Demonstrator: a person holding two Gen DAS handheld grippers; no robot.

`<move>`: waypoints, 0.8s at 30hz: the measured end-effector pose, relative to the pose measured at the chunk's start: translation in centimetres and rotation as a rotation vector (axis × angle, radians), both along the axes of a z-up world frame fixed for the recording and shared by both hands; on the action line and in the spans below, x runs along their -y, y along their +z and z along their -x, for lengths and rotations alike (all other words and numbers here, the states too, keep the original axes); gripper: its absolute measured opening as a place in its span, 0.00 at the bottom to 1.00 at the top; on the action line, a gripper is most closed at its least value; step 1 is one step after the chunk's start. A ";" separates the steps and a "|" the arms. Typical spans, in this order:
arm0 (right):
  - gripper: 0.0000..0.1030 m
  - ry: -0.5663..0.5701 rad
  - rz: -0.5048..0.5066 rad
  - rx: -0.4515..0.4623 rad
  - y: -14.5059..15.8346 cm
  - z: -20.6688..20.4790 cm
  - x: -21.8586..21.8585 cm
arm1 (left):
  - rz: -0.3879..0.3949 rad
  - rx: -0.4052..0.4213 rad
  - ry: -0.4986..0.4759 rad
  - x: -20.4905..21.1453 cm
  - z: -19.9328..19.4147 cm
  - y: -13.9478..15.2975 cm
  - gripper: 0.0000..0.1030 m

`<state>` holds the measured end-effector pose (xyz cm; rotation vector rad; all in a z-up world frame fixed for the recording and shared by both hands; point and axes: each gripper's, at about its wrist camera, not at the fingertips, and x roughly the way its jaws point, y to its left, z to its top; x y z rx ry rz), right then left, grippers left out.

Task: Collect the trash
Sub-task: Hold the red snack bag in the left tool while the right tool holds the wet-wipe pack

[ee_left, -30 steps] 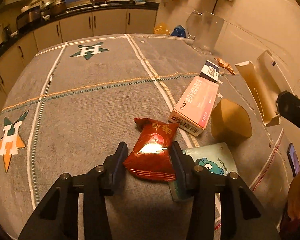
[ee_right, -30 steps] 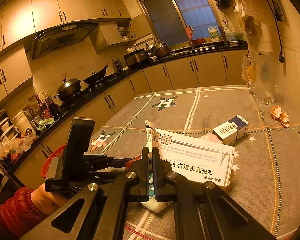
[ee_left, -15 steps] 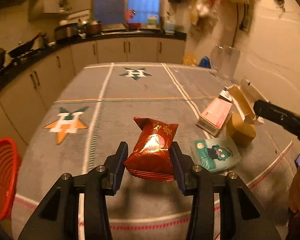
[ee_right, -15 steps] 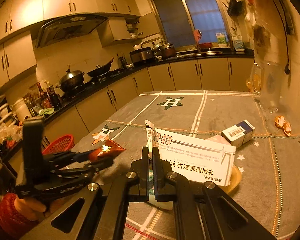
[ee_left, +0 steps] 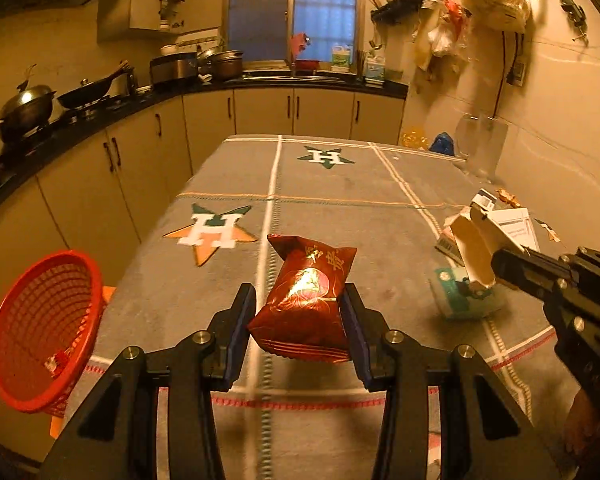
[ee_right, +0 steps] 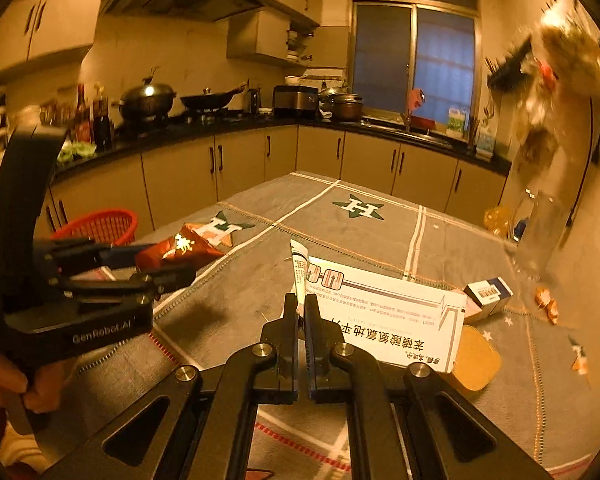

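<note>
the left gripper [ee_left: 300, 316], clamped on the red snack packet [ee_left: 306, 304], had swung left until the red basket [ee_left: 40, 332] beside the table's near left edge came into view. the right gripper [ee_right: 301, 312], pinched on a flattened white carton [ee_right: 384, 316], followed; both looked ready for dropping.

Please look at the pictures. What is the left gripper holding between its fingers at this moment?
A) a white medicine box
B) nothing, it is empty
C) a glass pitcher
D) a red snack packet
D: in the left wrist view, the left gripper is shut on the red snack packet, lifted above the table; the white medicine box is in the right gripper.
</note>
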<state>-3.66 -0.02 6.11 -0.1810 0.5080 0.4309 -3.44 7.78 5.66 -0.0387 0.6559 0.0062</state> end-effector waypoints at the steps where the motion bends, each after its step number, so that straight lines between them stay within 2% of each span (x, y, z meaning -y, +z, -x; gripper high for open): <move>1: 0.04 -0.004 0.025 0.005 -0.2 0.2 -0.6 | 0.001 0.000 0.006 -0.3 0.2 0.0 0.41; 5: 0.04 -0.003 0.067 0.009 -0.4 0.6 -1.4 | 0.001 0.009 0.013 -0.9 0.9 0.2 0.41; 24: 0.04 -0.004 0.098 0.011 -0.2 1.5 -2.7 | 0.003 0.012 -0.004 -1.1 2.2 -0.1 0.41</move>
